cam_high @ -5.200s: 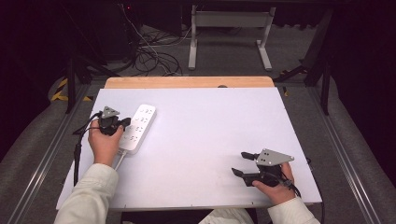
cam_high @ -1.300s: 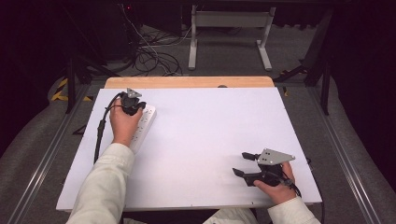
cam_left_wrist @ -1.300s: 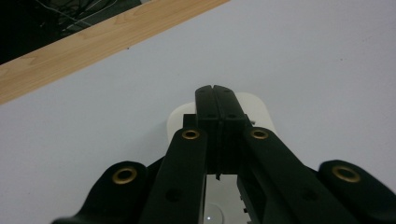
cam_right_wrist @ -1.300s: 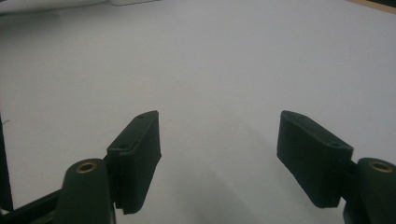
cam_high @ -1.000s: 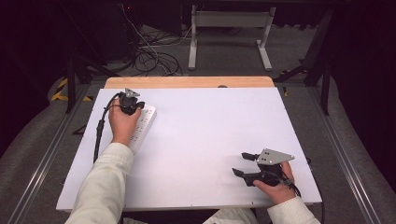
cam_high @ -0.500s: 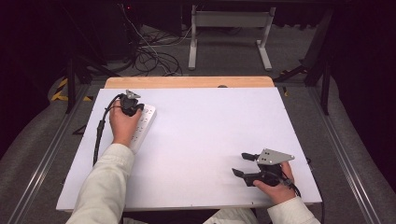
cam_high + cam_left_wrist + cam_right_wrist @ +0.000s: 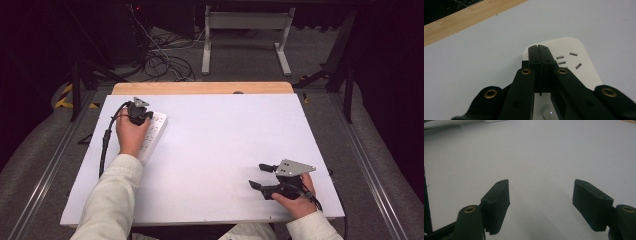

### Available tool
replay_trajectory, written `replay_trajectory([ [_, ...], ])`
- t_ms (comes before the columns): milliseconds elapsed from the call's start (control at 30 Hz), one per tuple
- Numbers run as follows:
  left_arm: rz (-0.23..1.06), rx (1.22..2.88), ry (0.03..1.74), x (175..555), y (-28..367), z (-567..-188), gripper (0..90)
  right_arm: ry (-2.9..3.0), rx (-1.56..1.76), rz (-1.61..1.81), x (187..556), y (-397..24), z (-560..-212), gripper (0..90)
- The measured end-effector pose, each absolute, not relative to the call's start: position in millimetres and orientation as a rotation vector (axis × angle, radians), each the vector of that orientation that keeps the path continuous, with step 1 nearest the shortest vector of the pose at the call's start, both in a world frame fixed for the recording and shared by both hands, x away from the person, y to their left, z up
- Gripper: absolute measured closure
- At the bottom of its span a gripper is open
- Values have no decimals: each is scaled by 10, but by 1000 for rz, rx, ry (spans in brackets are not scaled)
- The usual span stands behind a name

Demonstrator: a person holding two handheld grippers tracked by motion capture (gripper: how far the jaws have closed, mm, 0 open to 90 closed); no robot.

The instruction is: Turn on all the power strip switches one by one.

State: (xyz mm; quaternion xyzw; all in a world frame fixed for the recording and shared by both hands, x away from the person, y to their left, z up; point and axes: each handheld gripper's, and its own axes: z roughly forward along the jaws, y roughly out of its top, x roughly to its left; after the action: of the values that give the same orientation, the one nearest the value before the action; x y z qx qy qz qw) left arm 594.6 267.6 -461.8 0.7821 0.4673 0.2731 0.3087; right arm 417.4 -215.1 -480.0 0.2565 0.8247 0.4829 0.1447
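Your left gripper (image 7: 141, 116) sits at the upper left of the high view, right over the far end of the white power strip (image 7: 152, 137). In the left gripper view, your left gripper (image 7: 539, 47) has its two black jaws pressed flat together with nothing between them, and their tips are over the rounded end of the power strip (image 7: 576, 72), just beside a group of little plug slots (image 7: 569, 60). I cannot tell if the tips touch it. A small round button with a tiny light (image 7: 549, 113) shows low in that view, under the jaws. The power strip lies flat on the white table top (image 7: 225, 145), near its left edge, and your left hand (image 7: 131, 137) covers part of it. A bare wooden strip (image 7: 200, 88) runs along the far side of the table. Your right gripper (image 7: 261, 176) is at the lower right of the high view, well apart from the power strip. In the right gripper view, your right gripper (image 7: 540, 202) has its jaws wide apart and holds nothing, with just the plain white table (image 7: 544, 157) under it. Your right hand (image 7: 295, 200) rests near the table's front edge.
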Motion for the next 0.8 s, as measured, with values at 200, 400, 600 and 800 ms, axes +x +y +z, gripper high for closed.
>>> replay_trajectory([
  [200,728,2074,1238,5948,2669,-4621,900,2375,738,1393,4172,-2150,-4797,308],
  [400,724,2079,1236,5954,2670,-4624,900,2372,742,1397,4171,-2156,-4798,308],
  [600,712,2076,1242,5958,2677,-4625,900,2373,743,1394,4169,-2159,-4798,308],
  [800,712,2083,1249,5960,2663,-4622,900,2372,739,1394,4166,-2160,-4796,308],
])
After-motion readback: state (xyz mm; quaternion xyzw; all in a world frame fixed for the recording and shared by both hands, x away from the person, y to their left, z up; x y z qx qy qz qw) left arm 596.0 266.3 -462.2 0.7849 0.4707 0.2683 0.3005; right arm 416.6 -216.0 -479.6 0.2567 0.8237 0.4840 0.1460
